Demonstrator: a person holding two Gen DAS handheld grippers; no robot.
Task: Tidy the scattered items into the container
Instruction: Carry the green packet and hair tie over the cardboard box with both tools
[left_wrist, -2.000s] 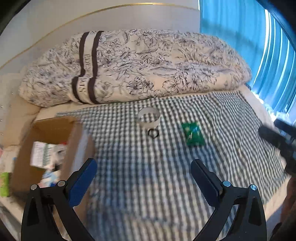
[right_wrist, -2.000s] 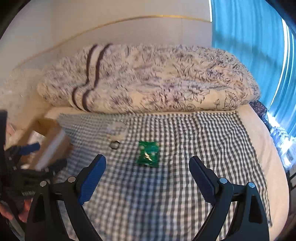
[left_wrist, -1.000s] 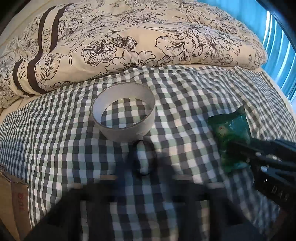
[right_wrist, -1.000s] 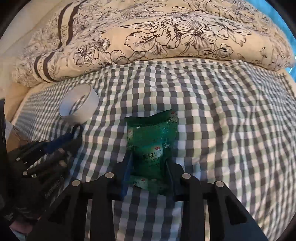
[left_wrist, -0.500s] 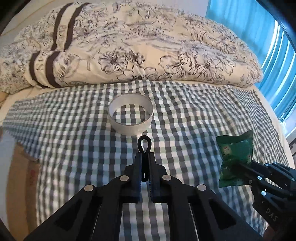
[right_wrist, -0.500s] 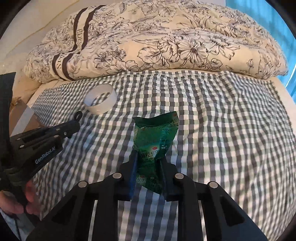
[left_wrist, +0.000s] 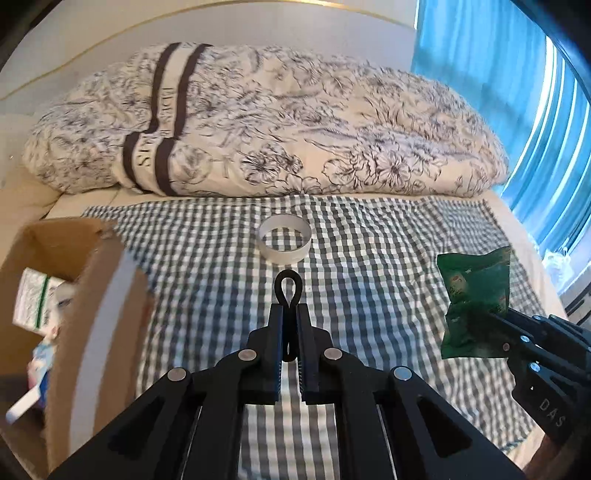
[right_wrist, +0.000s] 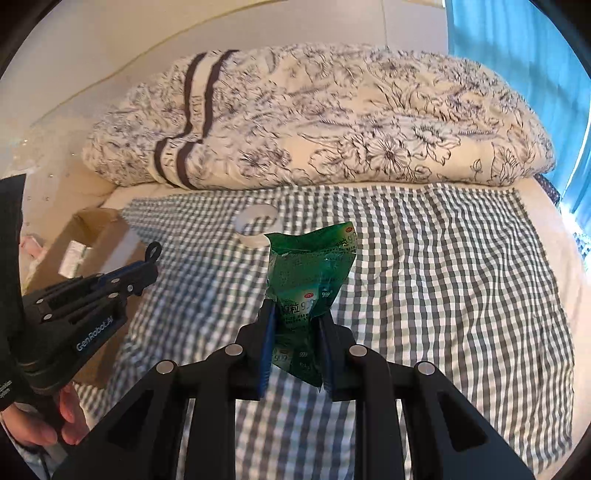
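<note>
So the left gripper (left_wrist: 290, 314) is clamped on a small black elastic loop (left_wrist: 288, 288), the right gripper (right_wrist: 295, 321) on a crinkly green foil packet (right_wrist: 310, 273), both above the bed; the open cardboard box (left_wrist: 74, 295) sits far left.

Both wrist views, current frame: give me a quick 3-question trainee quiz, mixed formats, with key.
1. True or false: the right gripper is shut on the green packet.
2. Multiple choice: what does the left gripper hold? A) the white tape ring B) a black loop C) nothing
3. Fill in: the white tape ring lies on the ____ cloth, to the right of the cardboard box.

Key: 1 true; 2 B, the black loop pokes out past the closed fingertips; 3 checked.
</note>
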